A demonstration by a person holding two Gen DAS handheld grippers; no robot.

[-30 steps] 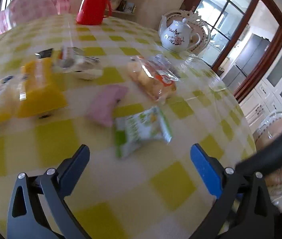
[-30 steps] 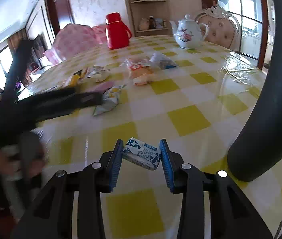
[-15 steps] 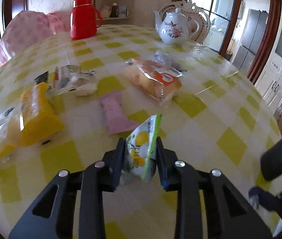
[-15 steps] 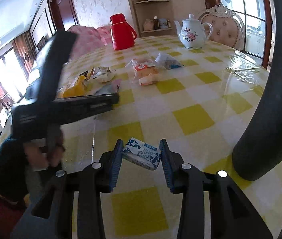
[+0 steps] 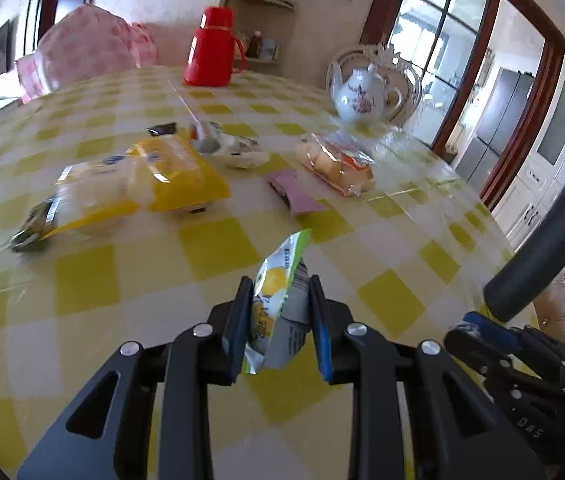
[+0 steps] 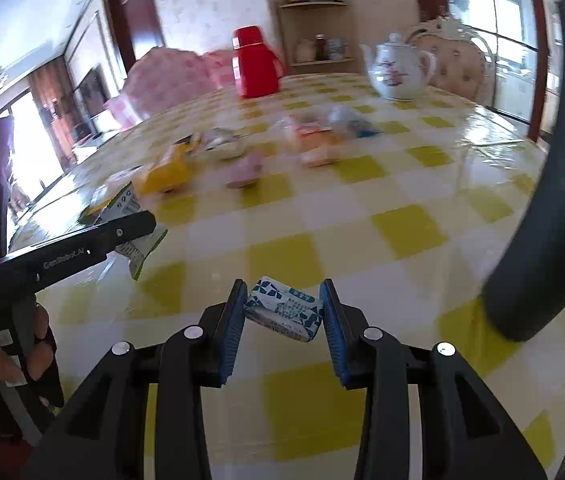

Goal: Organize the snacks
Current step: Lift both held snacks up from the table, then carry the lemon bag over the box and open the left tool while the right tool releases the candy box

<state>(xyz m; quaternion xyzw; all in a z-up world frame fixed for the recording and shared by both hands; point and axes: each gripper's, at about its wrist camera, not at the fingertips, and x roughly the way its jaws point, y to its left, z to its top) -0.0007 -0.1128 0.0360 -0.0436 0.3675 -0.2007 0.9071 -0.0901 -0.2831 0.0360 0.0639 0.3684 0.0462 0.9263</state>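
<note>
My left gripper (image 5: 280,284) has its jaws closing, and both blue pads press on a green snack packet (image 5: 274,312) with a yellow fruit print. The packet hangs upright above the yellow-checked table (image 5: 82,280). The right wrist view shows the same packet (image 6: 142,246) at the left under a black finger. My right gripper (image 6: 282,284) is shut on a small blue-and-white packet (image 6: 282,312), held just above the table. Further back lie a yellow packet (image 5: 170,176), a pink packet (image 5: 294,196), an orange bread pack (image 5: 334,164) and a white-grey packet (image 5: 230,148).
A red thermos jug (image 5: 212,48) and a white flowered teapot (image 5: 362,96) stand at the far side. A pink cover (image 5: 86,44) sits at the back left. A black handle (image 5: 538,248) crosses the right side, and the table edge curves away there.
The left jaws went from wide open to closed on the green packet and lifted it off the table, drawing back toward me. The right gripper kept its grip on the blue-and-white packet.
</note>
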